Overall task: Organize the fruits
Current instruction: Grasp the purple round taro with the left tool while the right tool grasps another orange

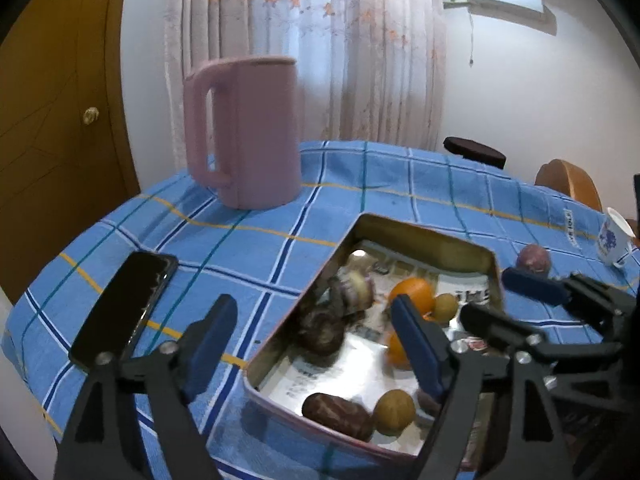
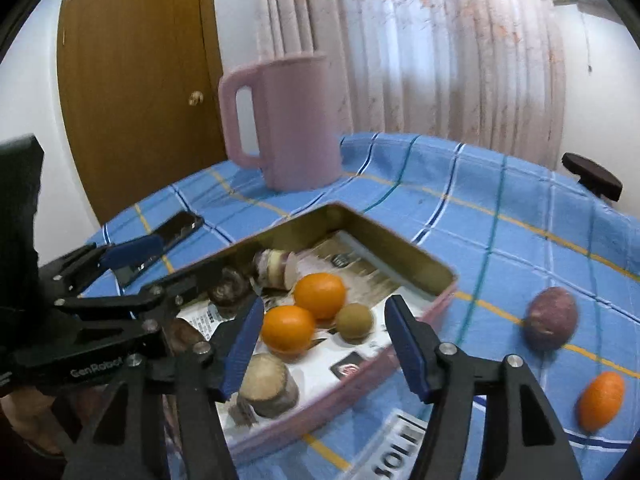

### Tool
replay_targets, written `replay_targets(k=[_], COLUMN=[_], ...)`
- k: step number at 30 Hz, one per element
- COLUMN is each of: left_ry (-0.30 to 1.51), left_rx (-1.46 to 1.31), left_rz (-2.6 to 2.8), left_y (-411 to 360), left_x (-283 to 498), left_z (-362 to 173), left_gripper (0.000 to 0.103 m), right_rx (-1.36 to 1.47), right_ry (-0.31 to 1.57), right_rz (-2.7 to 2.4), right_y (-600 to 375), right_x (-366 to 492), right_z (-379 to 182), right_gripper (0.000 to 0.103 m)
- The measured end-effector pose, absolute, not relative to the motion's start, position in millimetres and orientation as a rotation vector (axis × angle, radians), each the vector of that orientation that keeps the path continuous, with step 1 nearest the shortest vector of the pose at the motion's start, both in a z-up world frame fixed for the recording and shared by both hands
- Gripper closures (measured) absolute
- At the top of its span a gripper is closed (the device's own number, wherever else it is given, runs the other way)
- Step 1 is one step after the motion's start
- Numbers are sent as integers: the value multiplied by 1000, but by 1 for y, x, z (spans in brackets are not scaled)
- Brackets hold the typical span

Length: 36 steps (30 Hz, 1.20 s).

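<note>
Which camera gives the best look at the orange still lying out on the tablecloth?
The right wrist view: the loose orange lies in plain sight on the tablecloth, right of the tin. The left wrist view does not show it.

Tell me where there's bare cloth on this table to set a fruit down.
Bare cloth lies between the pink jug and the tin, and between the tin and the purple fruit. A narrower strip runs between the phone and the tin. It is crowded inside the tin, where oranges and other fruit sit close and both grippers hover.

3 oranges, 1 jug, 1 phone
</note>
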State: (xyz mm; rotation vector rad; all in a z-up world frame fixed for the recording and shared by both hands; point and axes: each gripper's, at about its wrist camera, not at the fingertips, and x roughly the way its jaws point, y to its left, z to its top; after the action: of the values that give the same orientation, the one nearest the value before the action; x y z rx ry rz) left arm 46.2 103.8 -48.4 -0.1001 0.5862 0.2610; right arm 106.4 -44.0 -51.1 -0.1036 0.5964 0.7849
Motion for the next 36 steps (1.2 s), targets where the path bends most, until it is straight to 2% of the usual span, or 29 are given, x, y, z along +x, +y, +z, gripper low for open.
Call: replay_targets(k=[2,6,13,20,21,22,31,36], left_ry=[568,548,572,613,612,613,689,758], left_rx=[-77,-36,36,80,88,97,114,113], left_rz=[223,172,67,34,35,33,-24,-41], left_y=[89,56,-1,-28,-32,-35,-72,-89], left_x=[45,49,75,104,105,108,147,176], left_z=[-41,-31,-25,-24,-24,-24,-38,-59], left_gripper=[20,6,6,6,6,6,6,11], right_rx=[-128,-167,-99,-74,-75,-80,-14,64], right_ry=[552,549,699,812,826,837,789,765], right_rz=[735,556,294,305,314,316,263,217], right_y=[-63,-115,-200,-206,-204,-201,-223,-244], right_x=[101,106,148,168,171,172,173,178], right_z=[-42,-36,-61,-85,-88,-92,-87,-83], right_gripper=[39,39,39,39,41,54,54,54])
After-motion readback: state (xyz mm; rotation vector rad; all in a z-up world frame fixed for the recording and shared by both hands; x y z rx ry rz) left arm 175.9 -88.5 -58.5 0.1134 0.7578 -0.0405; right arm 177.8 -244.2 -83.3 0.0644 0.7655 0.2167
